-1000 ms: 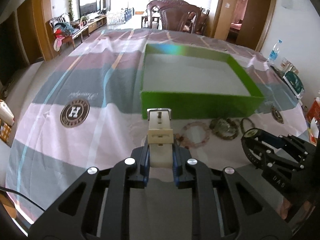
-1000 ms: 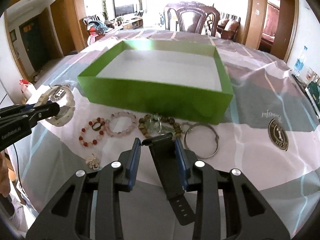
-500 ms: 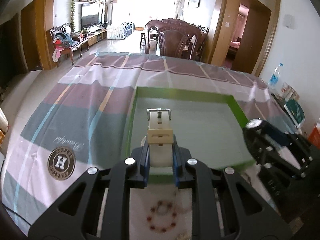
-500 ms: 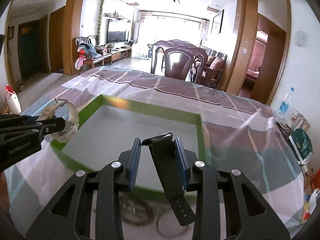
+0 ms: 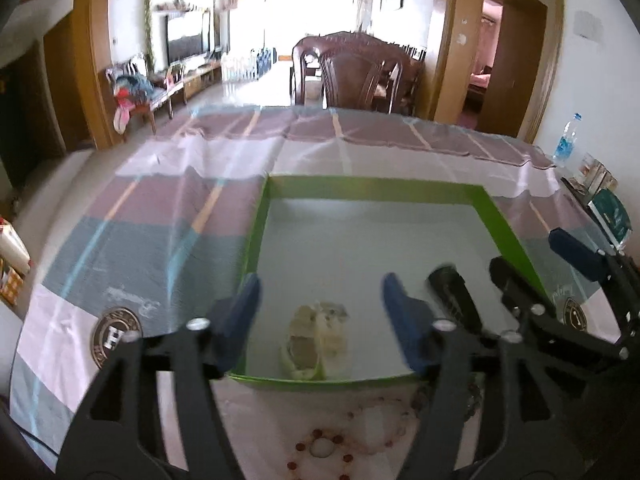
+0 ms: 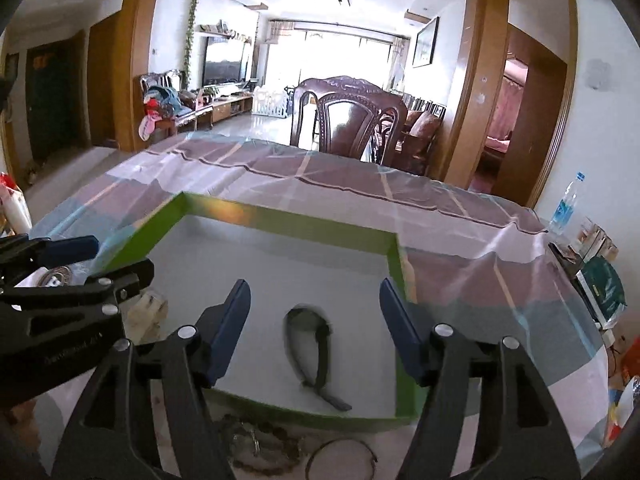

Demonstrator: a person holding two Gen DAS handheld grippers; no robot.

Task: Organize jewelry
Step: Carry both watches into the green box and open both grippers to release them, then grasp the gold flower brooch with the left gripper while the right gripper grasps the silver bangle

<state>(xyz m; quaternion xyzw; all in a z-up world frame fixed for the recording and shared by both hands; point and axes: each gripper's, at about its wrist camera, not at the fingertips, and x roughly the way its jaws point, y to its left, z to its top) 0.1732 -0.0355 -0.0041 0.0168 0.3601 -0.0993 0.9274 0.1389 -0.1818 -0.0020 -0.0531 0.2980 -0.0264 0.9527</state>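
Both grippers hang open over the near part of the green box [image 5: 256, 224]. My left gripper [image 5: 320, 308] is open and empty; the cream watch [image 5: 316, 336] lies on the box floor below it. My right gripper [image 6: 314, 316] is open and empty; the black watch [image 6: 314, 344] lies on the box floor [image 6: 280, 264] below it. The right gripper shows at the right of the left wrist view [image 5: 532, 276], and the left gripper at the left of the right wrist view [image 6: 80, 264].
Loose jewelry lies on the tablecloth in front of the box: a red bead bracelet [image 5: 320, 450], a dark bead bracelet [image 6: 256, 446] and a metal bangle [image 6: 340, 460]. A water bottle [image 6: 566, 204] and books [image 6: 602, 284] stand at the table's right edge. Chairs stand behind the table.
Both grippers have opened and let go of their watches, which now lie inside the green box. Both grippers moved forward over the box before that.
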